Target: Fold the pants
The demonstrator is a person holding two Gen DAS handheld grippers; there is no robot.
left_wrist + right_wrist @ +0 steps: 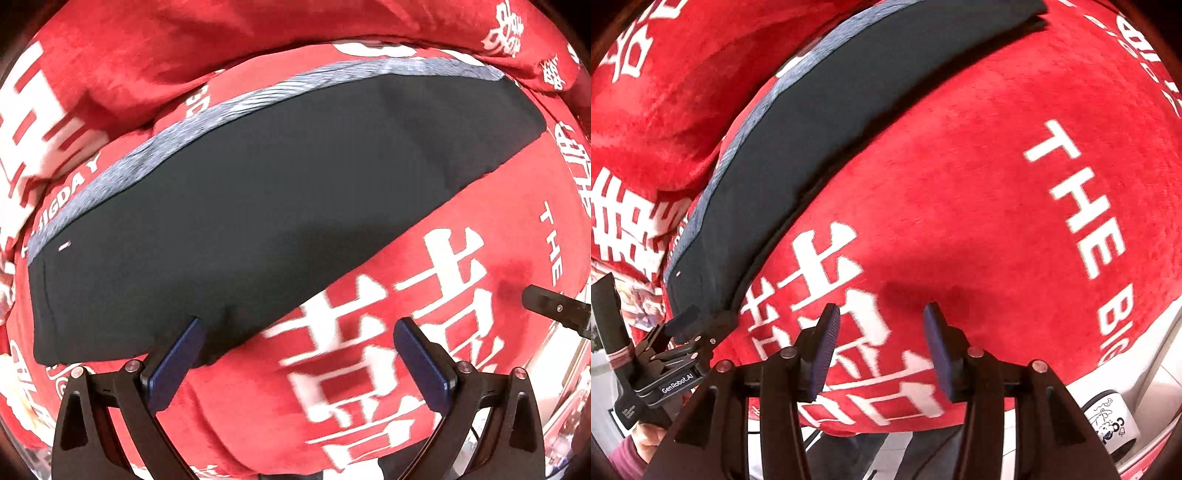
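Pants (258, 206) lie folded into a dark band with a grey edge on the red blanket (424, 229) ahead of you. Your left tongs (295, 328) are spread wide at their near edge, empty. Your right tongs (881, 317) stand apart over bare blanket, gripping nothing.

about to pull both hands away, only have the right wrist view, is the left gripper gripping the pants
observer: no, the left gripper is open, only red blanket between its pads
operator: is it clear of the pants
observer: not fully, one of its fingers sits over the near edge of the pants; contact i cannot tell
operator: any bunching on top
observer: none, the dark top looks smooth end to end, grey band along the whole far edge
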